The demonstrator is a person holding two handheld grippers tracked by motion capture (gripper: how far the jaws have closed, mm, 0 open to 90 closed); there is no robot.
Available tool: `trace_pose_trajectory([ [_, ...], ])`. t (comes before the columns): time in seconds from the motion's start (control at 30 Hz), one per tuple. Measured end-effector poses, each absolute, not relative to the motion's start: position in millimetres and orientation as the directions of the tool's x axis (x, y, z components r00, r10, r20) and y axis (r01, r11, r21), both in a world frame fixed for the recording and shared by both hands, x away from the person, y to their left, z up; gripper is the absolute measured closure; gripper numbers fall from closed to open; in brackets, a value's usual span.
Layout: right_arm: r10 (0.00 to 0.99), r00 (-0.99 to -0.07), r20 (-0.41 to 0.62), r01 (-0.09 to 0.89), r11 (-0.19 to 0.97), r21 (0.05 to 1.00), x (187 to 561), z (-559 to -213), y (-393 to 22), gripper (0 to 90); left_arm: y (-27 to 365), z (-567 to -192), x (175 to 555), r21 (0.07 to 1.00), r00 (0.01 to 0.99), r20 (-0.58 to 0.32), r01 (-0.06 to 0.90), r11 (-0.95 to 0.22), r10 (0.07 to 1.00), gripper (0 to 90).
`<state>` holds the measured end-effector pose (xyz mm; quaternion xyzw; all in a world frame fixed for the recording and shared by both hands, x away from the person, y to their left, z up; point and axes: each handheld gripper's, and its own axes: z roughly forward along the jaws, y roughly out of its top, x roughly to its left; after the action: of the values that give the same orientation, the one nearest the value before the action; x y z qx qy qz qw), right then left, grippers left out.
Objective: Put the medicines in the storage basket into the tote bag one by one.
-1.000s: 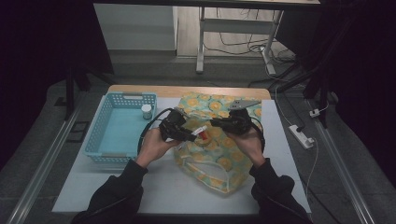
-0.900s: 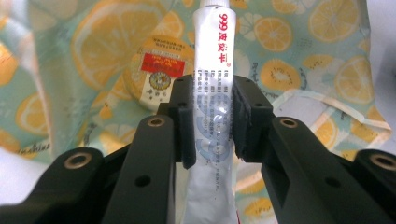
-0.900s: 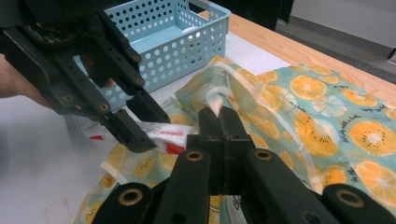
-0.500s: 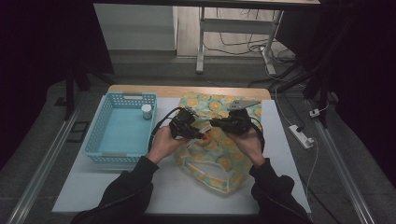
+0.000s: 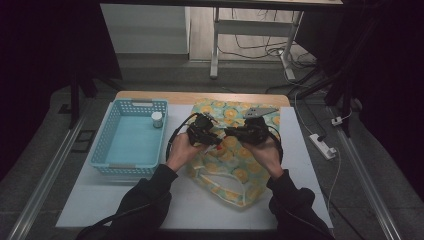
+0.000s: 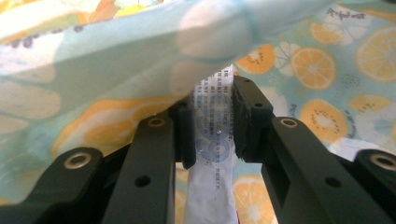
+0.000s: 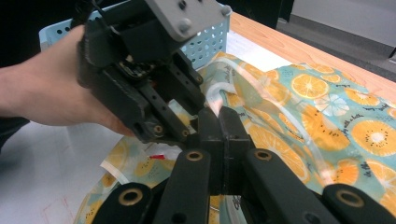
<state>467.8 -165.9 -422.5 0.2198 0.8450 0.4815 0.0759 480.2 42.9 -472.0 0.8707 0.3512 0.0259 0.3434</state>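
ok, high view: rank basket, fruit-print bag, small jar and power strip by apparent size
1. fruit-print bag and blue basket: look about alike, bag partly hidden by the hands, so no ranking between them
2. power strip
3. small jar

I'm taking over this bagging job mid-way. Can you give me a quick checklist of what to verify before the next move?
1. Left hand-held gripper clamps the white packet: ok.
2. Right hand-held gripper is shut on the edge of the fruit-print bag, holding it up: ok.
3. Packet tip is under the raised bag edge: ok, as the left gripper view shows.
4. Packet fully inside the bag: not ok, most of it is still outside.
5. Blue basket sits apart from both hands: ok.
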Motion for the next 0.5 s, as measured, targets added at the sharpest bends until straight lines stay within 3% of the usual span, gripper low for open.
trace_pose_trajectory([
  [0.5, 0.45, -0.889, 0.085, 0.306, 0.445, 0.841, 469.8, -426.1, -165.9, 90.0, 37.1, -492.9, 495.0, 0.623, 0.736, -0.184, 0.6, -0.501, 0.652, 71.7],
])
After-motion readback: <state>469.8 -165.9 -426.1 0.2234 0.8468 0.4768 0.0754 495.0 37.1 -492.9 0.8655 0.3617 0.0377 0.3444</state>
